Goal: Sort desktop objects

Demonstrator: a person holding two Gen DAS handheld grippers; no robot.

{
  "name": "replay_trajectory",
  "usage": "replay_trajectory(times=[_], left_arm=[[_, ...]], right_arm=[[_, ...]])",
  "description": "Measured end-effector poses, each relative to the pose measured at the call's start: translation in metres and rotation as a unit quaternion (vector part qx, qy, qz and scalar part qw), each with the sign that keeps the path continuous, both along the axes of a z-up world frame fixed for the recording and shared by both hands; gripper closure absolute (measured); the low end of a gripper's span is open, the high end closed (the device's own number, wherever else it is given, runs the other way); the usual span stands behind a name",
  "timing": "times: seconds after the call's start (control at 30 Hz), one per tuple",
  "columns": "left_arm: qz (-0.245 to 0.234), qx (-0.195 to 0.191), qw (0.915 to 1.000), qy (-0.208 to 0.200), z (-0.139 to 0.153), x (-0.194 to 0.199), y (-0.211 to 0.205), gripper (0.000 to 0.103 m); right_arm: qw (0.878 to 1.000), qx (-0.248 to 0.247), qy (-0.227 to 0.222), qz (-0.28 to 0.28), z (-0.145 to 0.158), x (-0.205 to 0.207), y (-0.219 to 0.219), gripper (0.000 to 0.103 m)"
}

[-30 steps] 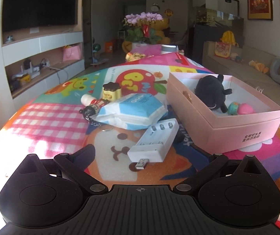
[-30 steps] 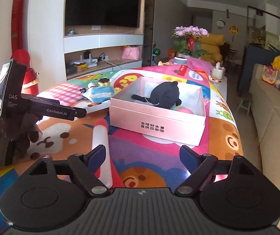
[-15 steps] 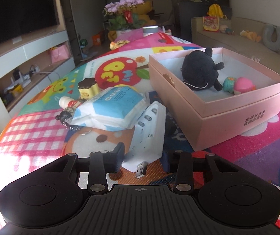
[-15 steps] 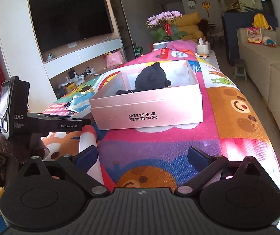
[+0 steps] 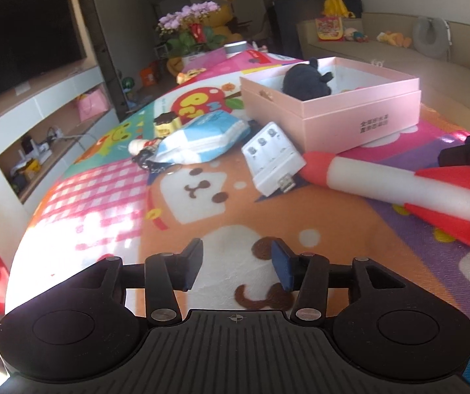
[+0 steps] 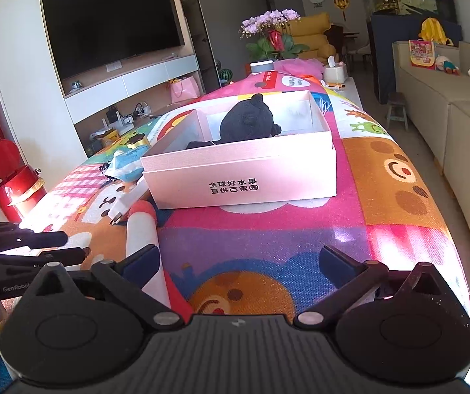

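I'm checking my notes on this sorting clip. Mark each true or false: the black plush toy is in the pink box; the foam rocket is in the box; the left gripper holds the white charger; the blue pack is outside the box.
1. The black plush toy sits inside the pink cardboard box. True.
2. The red-and-white foam rocket is in the box. False: it lies on the mat.
3. The left gripper holds the white battery charger. False: nothing is between its opening jaws.
4. The blue-and-white tissue pack lies outside the box. True.
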State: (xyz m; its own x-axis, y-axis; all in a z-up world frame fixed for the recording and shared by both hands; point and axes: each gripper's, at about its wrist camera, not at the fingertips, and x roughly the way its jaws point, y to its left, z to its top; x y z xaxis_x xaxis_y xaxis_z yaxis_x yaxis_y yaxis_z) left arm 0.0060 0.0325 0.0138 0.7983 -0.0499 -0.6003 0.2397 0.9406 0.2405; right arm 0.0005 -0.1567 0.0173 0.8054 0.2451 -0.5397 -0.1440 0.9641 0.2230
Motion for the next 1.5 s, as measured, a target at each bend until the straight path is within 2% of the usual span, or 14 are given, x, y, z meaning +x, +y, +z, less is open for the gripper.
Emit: replay_trajectory(times=[0.03,0.1,0.23,0.37,0.47,0.6,0.73,0.8,1.0,1.23,1.3,1.33,1.4,1.5], left_arm=[[0.017,0.004,0.9999,0.000,0.000,0.002,0.004,0.050],[0.020,-0.026,0.9995,0.001,0.005,0.004,0.013,0.046],[-0.026,-0.063,0.9977,-0.005,0.016,0.010,0.001,0.019],[-0.024,-0.091,0.9954,0.014,0.016,0.045,-0.023,0.019],[0.012,-0.118,0.9929,-0.003,0.028,0.056,-0.016,0.019],[0.053,-0.132,0.9897,-0.016,0.038,0.056,0.001,0.017],[0.061,-0.140,0.9883,-0.004,0.036,0.053,0.010,0.017],[0.059,-0.143,0.9880,0.002,0.034,0.053,0.010,0.017],[0.023,-0.149,0.9884,0.019,0.025,0.062,-0.011,0.017],[0.015,-0.134,0.9899,0.043,0.006,0.093,-0.044,0.030],[0.016,-0.117,0.9919,0.049,0.000,0.098,-0.049,0.036],[0.016,-0.113,0.9922,0.051,-0.002,0.098,-0.049,0.046],[0.015,-0.102,0.9936,0.047,-0.003,0.094,-0.048,0.050],[-0.002,-0.091,0.9948,0.047,-0.002,0.080,-0.042,0.050]], right_arm=[[1.000,-0.003,0.003,0.001,-0.001,0.001,0.001,0.000],[1.000,-0.011,0.007,0.000,-0.001,0.002,0.004,0.000],[1.000,-0.015,0.011,0.002,-0.002,0.004,0.005,0.000],[1.000,-0.025,-0.002,-0.003,-0.001,0.000,0.009,0.001],[0.995,-0.071,-0.043,0.056,0.010,-0.015,0.027,0.017],[0.987,-0.079,-0.038,0.137,0.024,-0.011,0.054,0.026],[0.983,-0.067,0.019,0.169,0.019,0.023,0.080,0.040],[0.981,-0.048,0.054,0.182,0.011,0.039,0.088,0.065],[0.976,-0.032,0.074,0.202,0.010,0.021,0.075,0.075],[0.984,-0.108,0.041,0.132,0.011,-0.027,0.024,0.075],[0.988,-0.089,0.045,0.122,0.015,-0.029,0.009,0.072],[0.989,-0.078,0.041,0.115,0.020,-0.027,0.002,0.069],[0.994,-0.065,0.027,0.086,0.030,-0.019,-0.010,0.055],[0.999,-0.046,0.007,0.021,0.044,0.010,-0.030,0.049]])
